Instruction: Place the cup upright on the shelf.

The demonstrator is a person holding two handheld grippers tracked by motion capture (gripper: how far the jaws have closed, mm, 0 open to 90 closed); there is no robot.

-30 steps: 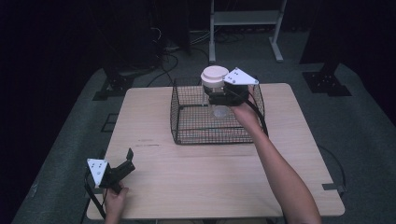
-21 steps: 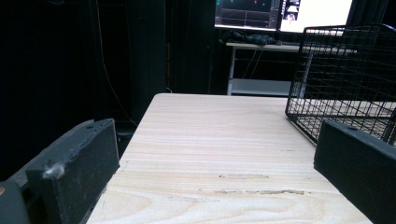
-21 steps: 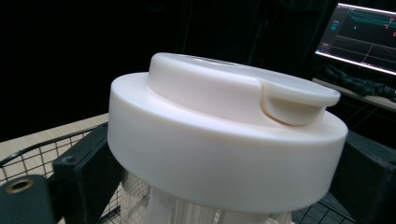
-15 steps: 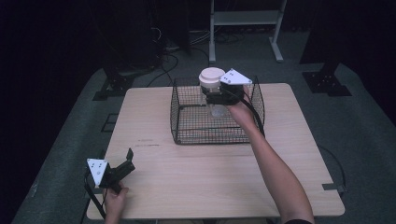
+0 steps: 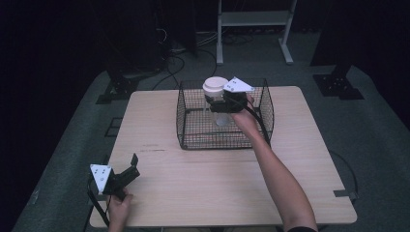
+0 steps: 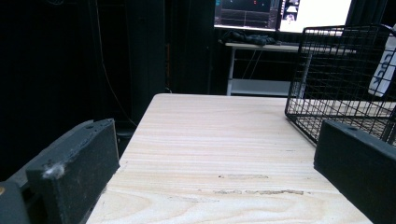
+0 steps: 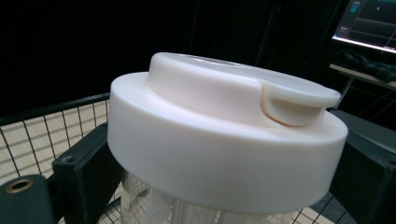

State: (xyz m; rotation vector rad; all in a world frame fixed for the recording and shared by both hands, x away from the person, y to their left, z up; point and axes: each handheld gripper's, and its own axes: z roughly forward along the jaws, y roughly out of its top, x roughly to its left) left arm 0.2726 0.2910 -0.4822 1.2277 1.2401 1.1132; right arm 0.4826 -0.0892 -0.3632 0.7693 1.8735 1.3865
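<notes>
In the high view we are holding the right tool (image 5: 216, 103) over the wire basket (image 5: 193, 129) on the worktop (image 5: 217, 183). Its jaws are clamping a clear bottle (image 5: 220, 112) just under its white lid (image 5: 215, 85). The bottle is hanging upright above the basket's far half; whether its base is touching the mesh floor is hard to make out. Our left tool (image 5: 126, 170) is resting near the worktop's near left corner, jaws spread and gripping nothing.

In the left gripper view we are seeing the two black jaws standing wide apart with bare worktop (image 6: 224, 154) between them. The wire basket (image 6: 336, 79) is cut off at the right edge. Behind its mesh the bottle (image 6: 383, 65) is showing dark lettering, too cropped to read.

In the right gripper view the white lid (image 7: 224, 140) is sitting close between both jaws, which are pressing in just beneath it. The clear body below is cut off by the frame. No label is readable here.
</notes>
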